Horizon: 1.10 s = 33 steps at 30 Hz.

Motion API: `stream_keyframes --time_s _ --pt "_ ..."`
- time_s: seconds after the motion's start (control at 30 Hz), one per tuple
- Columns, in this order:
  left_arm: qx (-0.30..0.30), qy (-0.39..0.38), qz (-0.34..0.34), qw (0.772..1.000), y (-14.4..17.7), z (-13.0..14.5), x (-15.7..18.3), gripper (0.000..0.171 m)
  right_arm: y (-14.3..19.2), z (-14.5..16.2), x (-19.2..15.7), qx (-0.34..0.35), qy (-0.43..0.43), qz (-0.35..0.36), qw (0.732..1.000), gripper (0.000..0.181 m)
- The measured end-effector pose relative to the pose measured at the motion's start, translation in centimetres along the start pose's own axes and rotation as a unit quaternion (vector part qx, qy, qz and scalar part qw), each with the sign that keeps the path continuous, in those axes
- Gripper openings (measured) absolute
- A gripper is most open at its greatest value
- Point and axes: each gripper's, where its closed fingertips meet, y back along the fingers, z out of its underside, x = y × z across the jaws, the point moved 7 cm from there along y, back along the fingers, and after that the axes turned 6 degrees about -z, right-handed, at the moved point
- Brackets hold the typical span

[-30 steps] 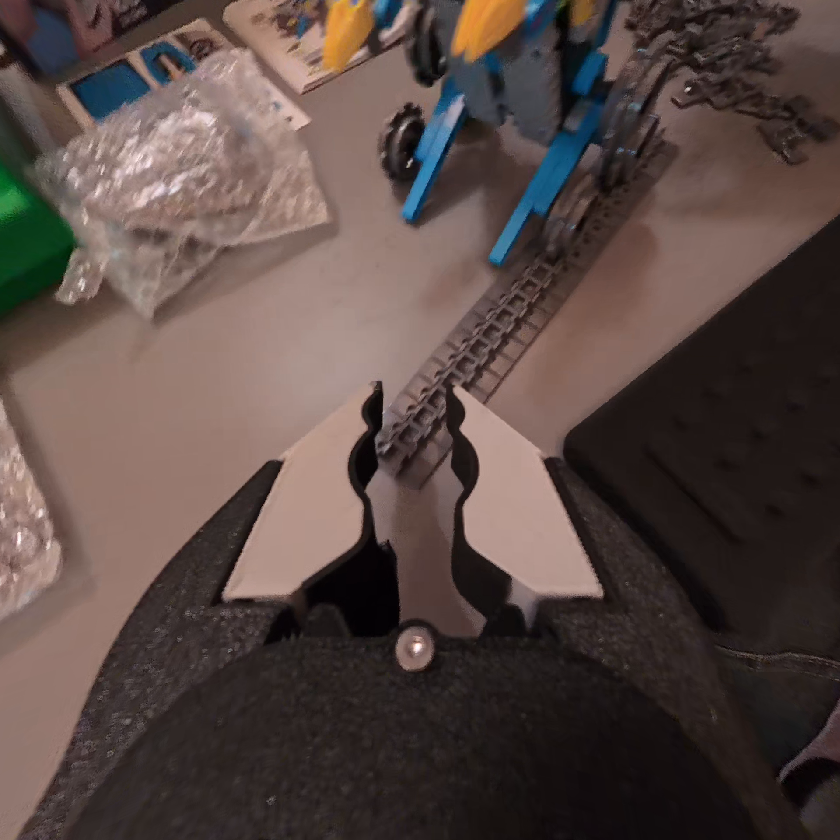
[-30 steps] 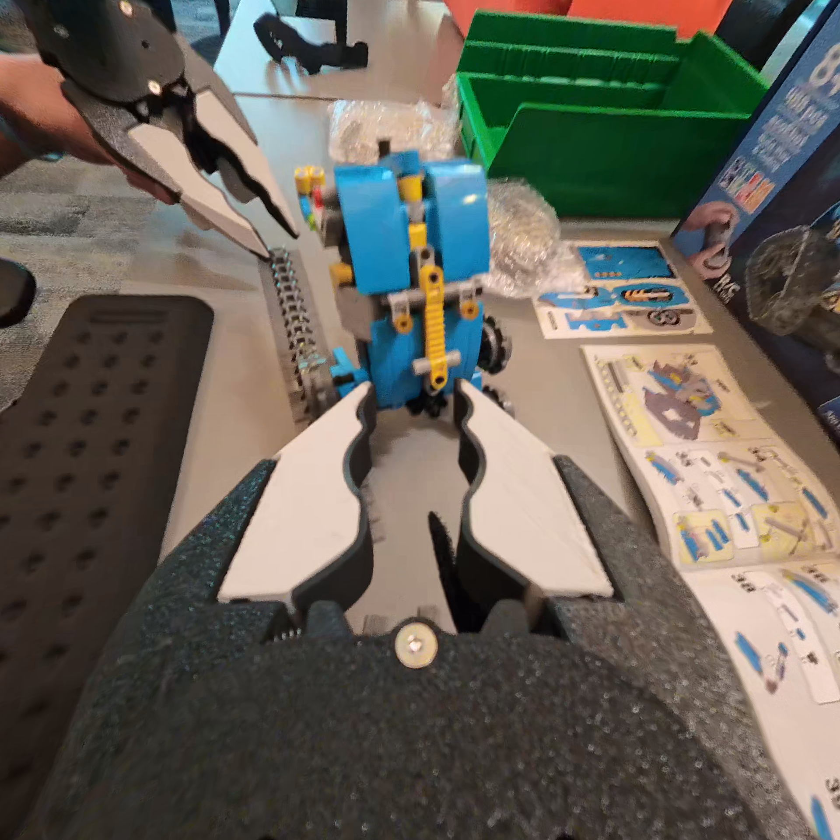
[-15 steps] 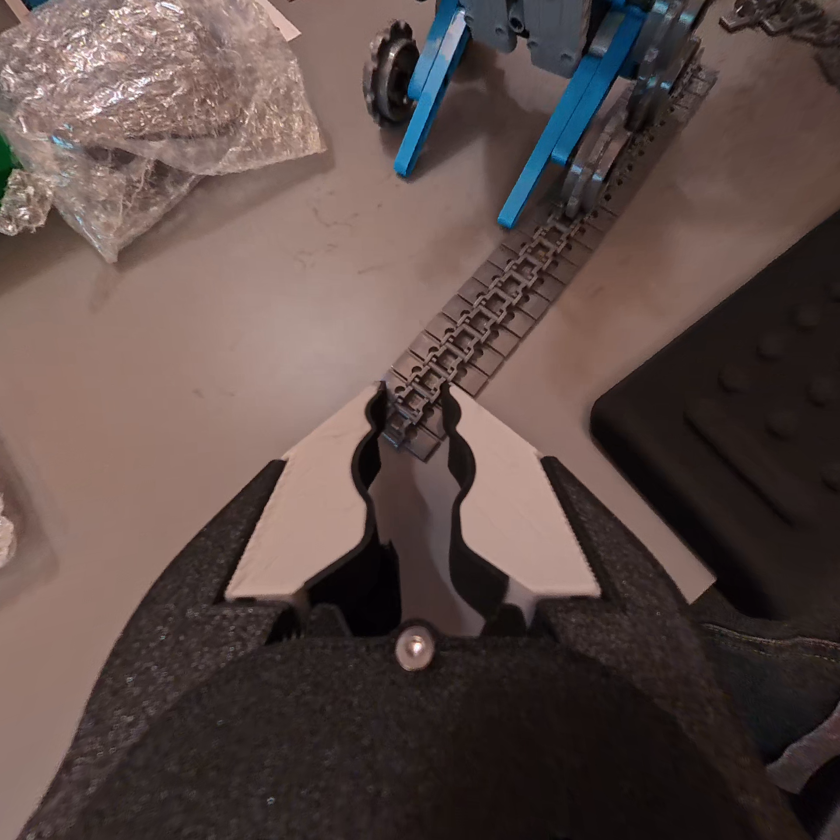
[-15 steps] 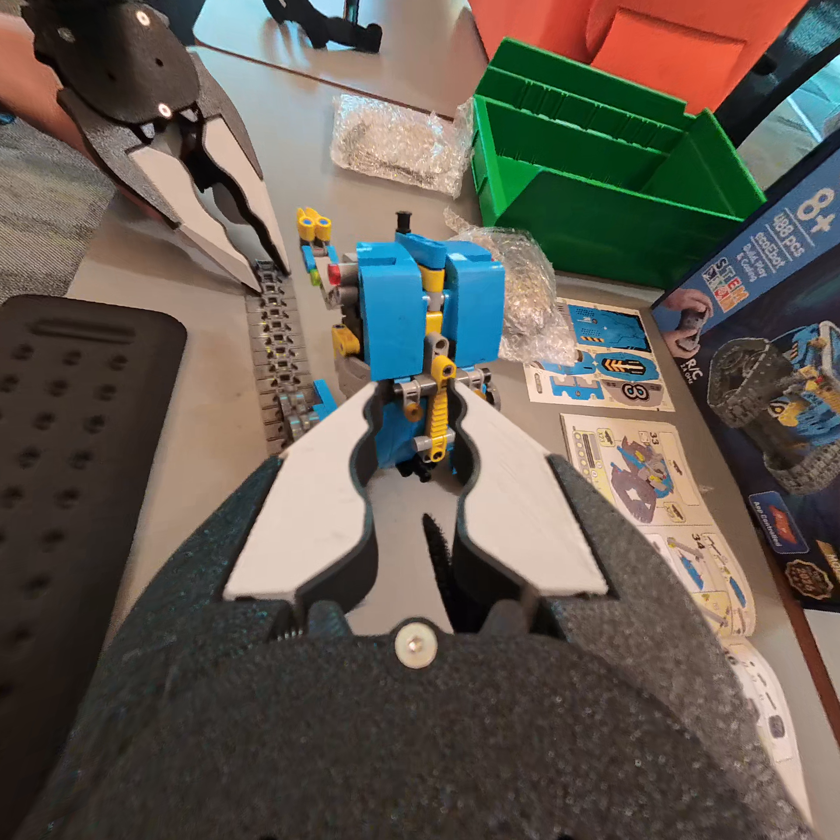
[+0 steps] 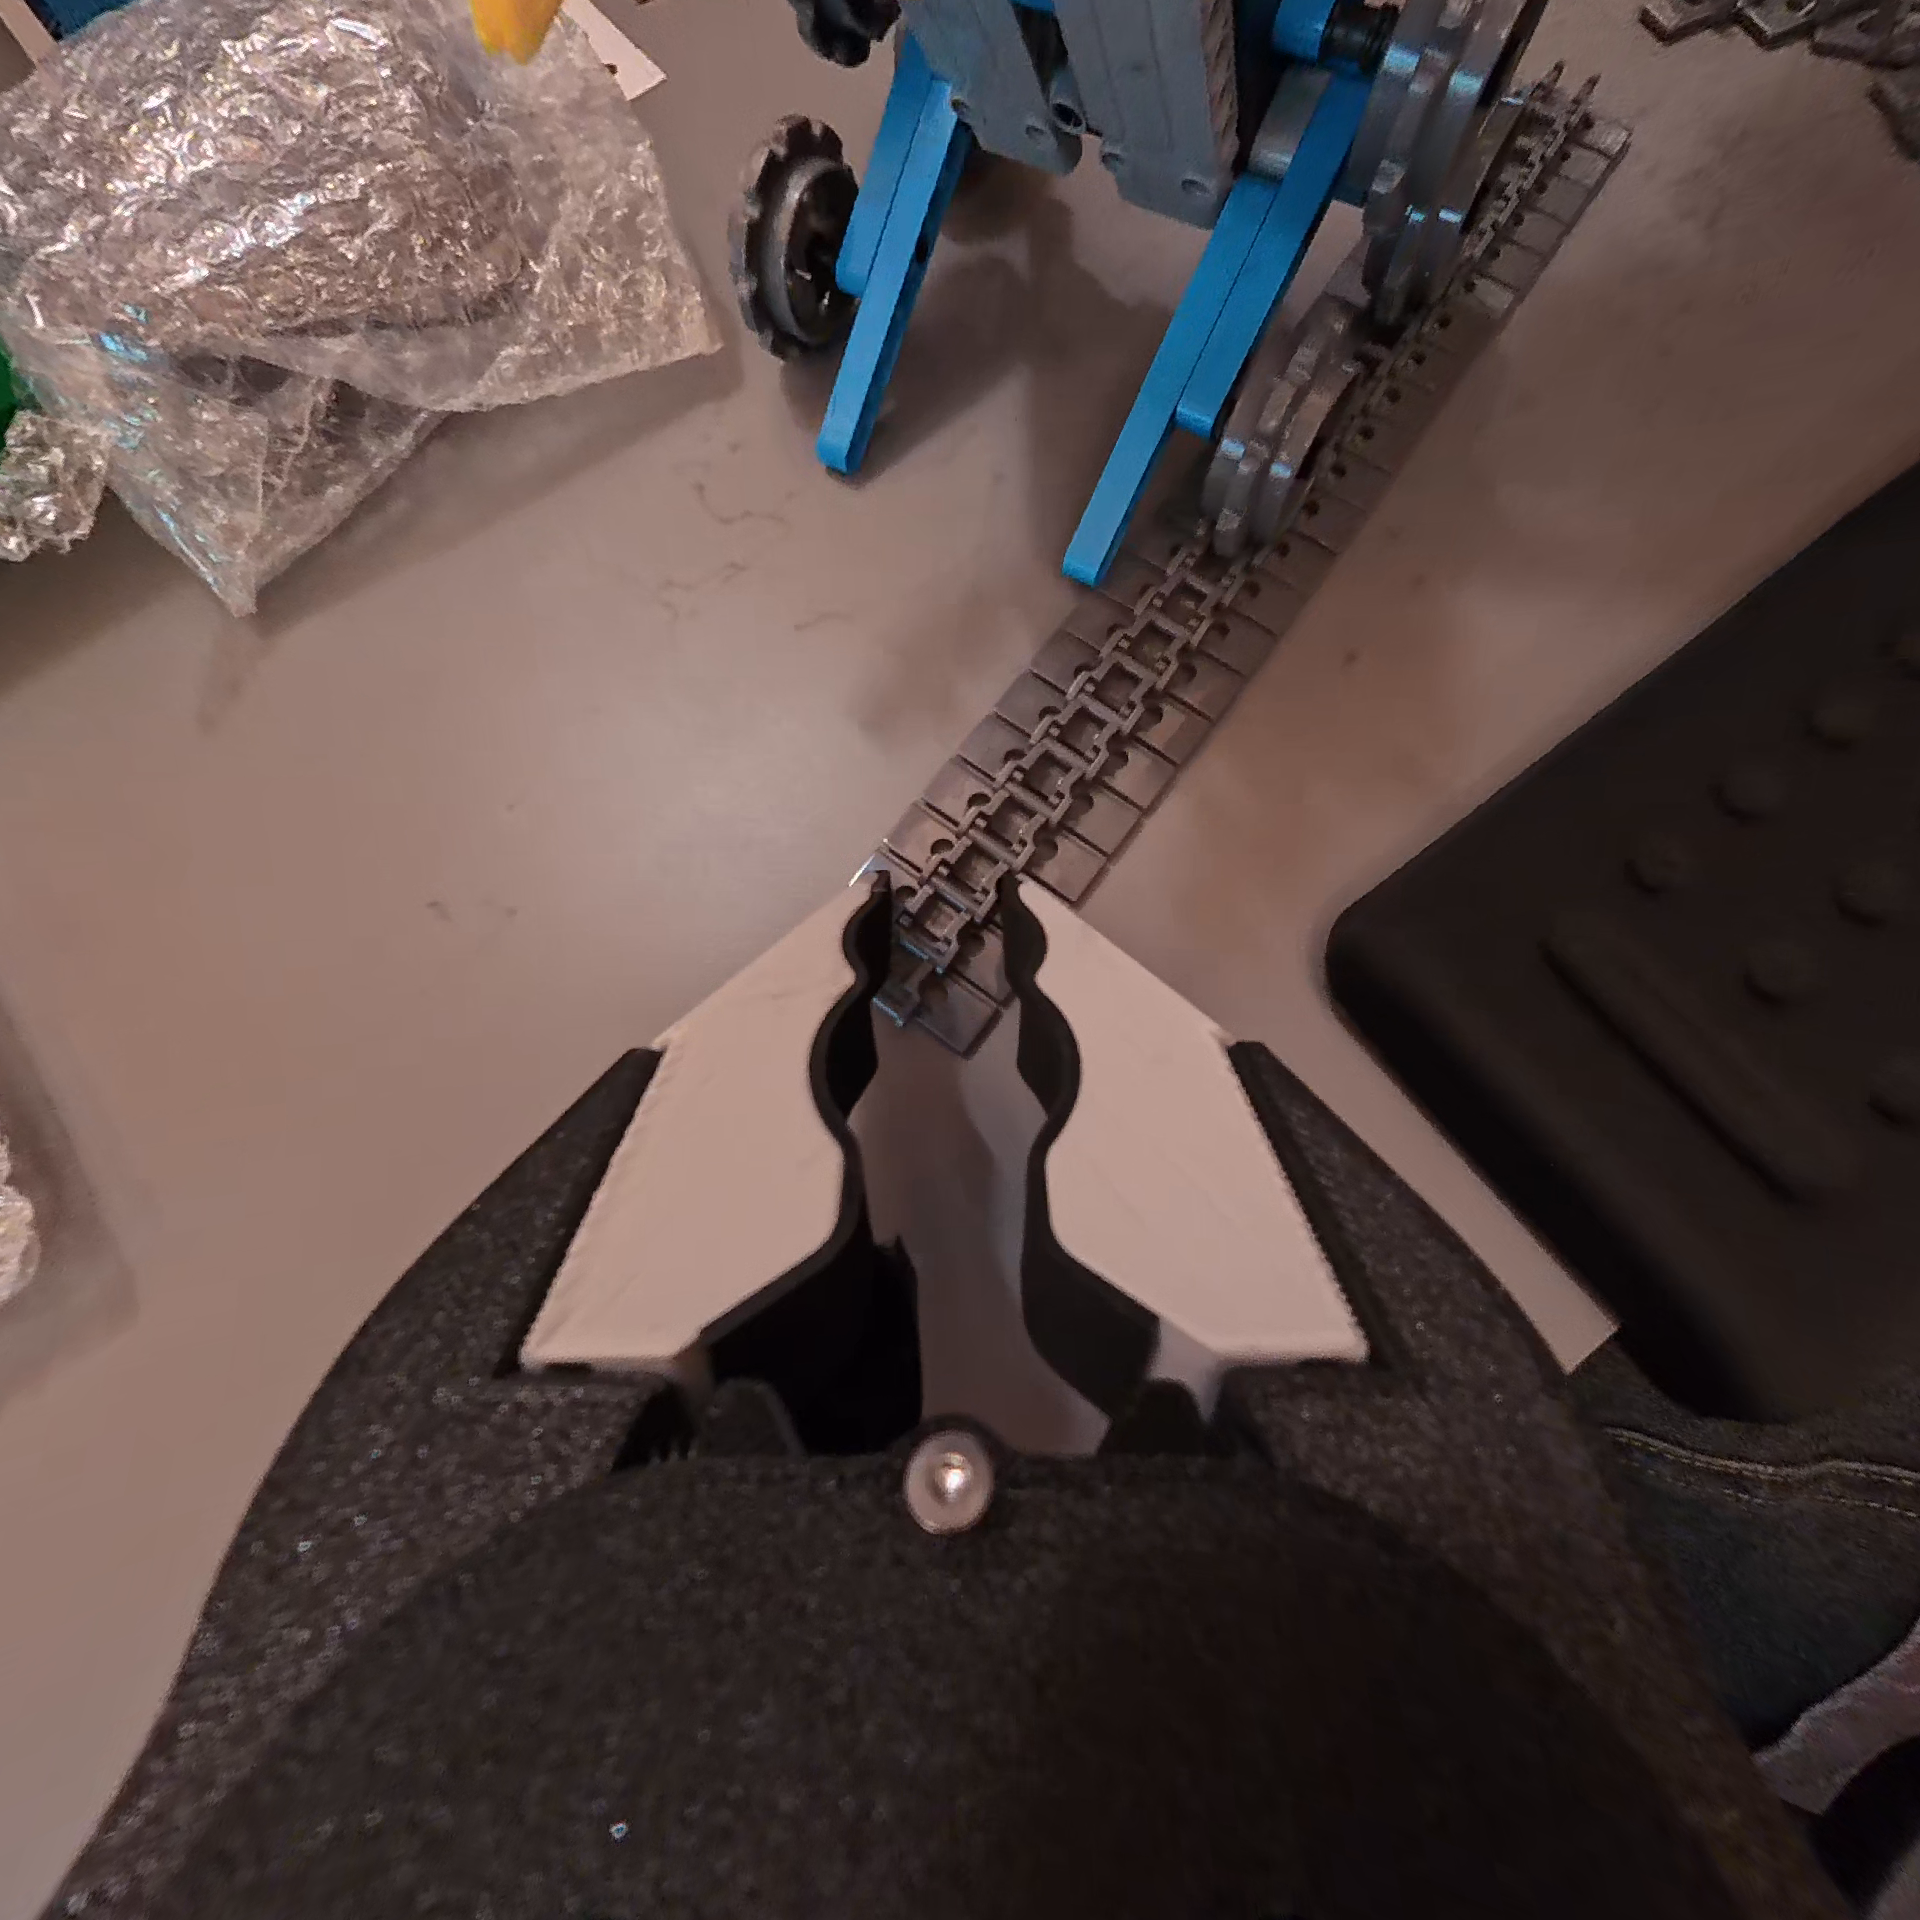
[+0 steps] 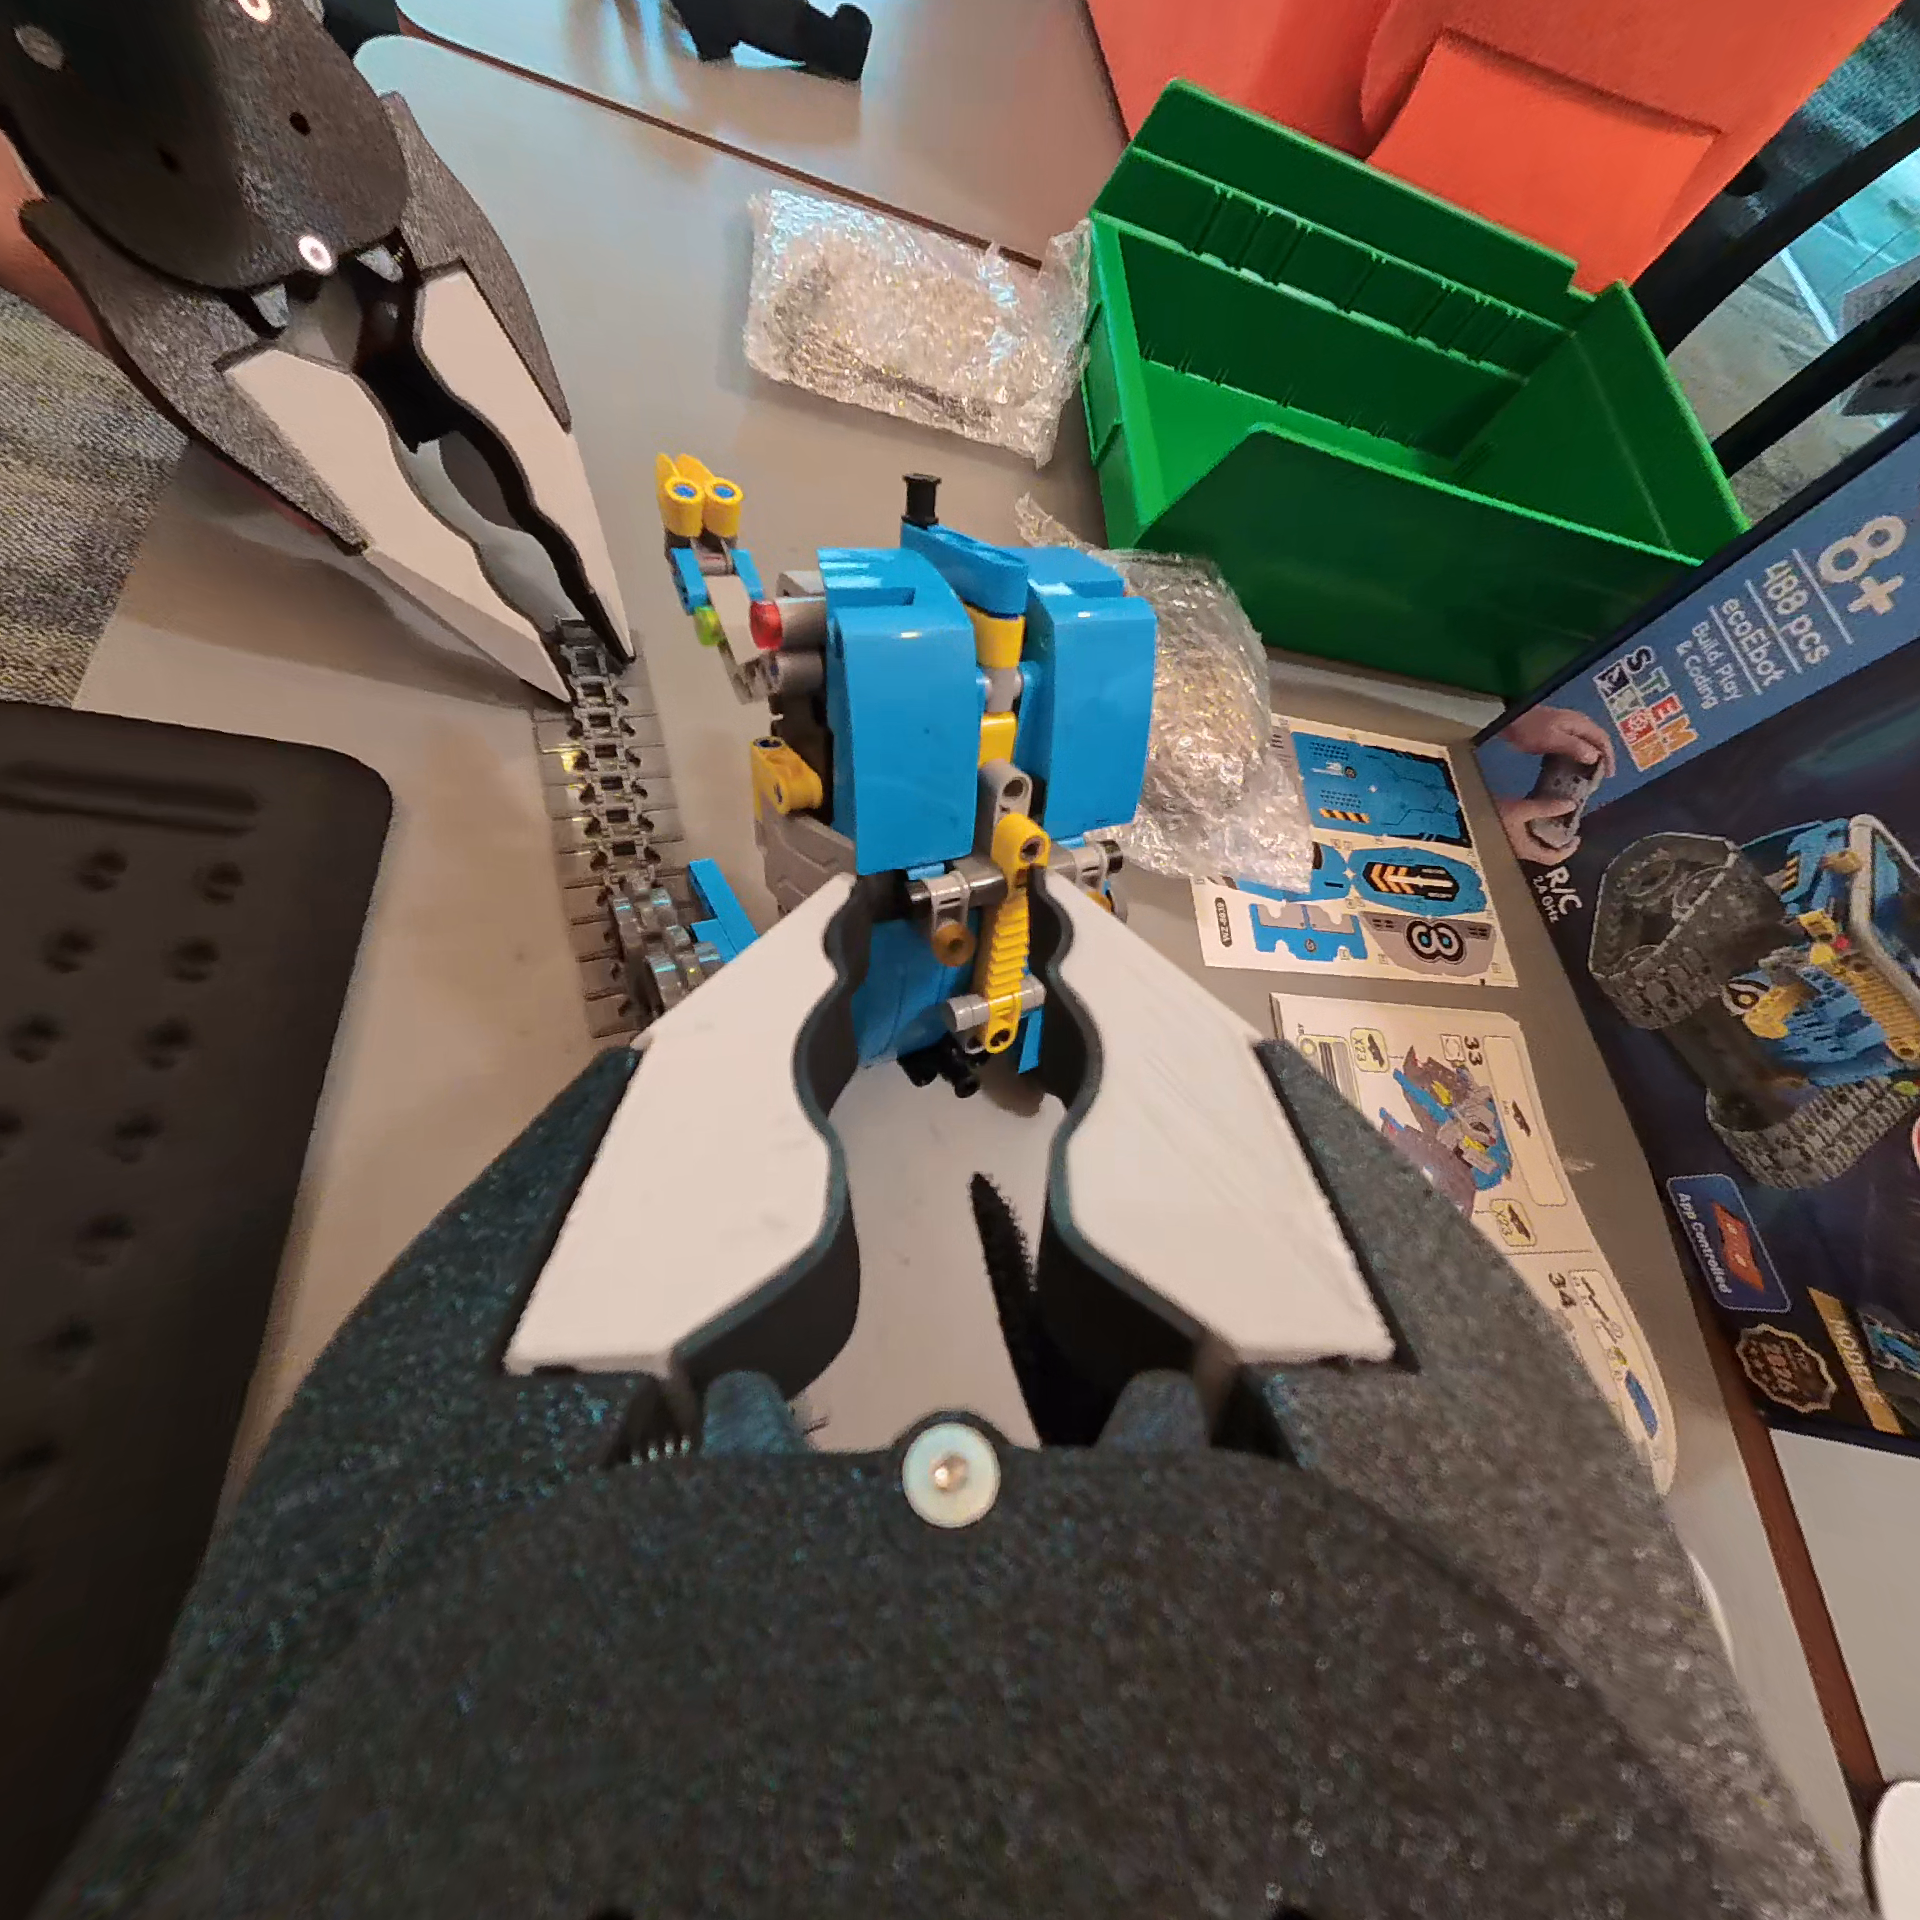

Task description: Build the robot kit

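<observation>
At frame centre, the left tongs stand open astride the grey track's end; the right tongs stand open around the blue robot model on the desk.

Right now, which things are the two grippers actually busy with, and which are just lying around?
In use:
- left gripper around the end of the grey track strip
- right gripper around the blue brick model

Lying about:
- green bins
- plastic bags
- instruction booklet
- black mat
</observation>
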Motion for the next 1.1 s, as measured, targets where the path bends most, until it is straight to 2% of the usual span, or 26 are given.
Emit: stream_keyframes --time_s 0.57,0.67,0.77,0.83,0.97,1.1 --pt "0.001 0.011 0.011 1.0 0.3 0.2 0.6 0.02 0.2 0.4 -0.2 0.028 -0.026 -0.017 0.999 0.037" --pt "0.005 0.029 0.016 0.999 0.4 0.4 0.7 0.021 1.3 1.5 -0.5 0.084 -0.067 -0.002 0.994 0.035" --pt "0.004 0.03 0.011 0.999 0.4 0.4 0.9 0.021 1.9 3.0 -0.7 0.148 -0.141 -0.003 0.979 0.032" --pt "0.003 0.036 0.007 0.999 0.5 0.4 0.9 0.021 1.7 4.4 -0.8 0.166 -0.191 -0.014 0.967 0.032" --pt "0.009 0.081 -0.01 0.997 1.0 0.4 0.7 0.026 2.0 6.3 -0.2 0.207 -0.264 -0.01 0.942 0.033" --pt "0.074 0.158 -0.015 0.985 2.9 -1.4 -0.5 0.029 2.7 6.8 0.6 0.199 -0.228 0.02 0.953 0.033"
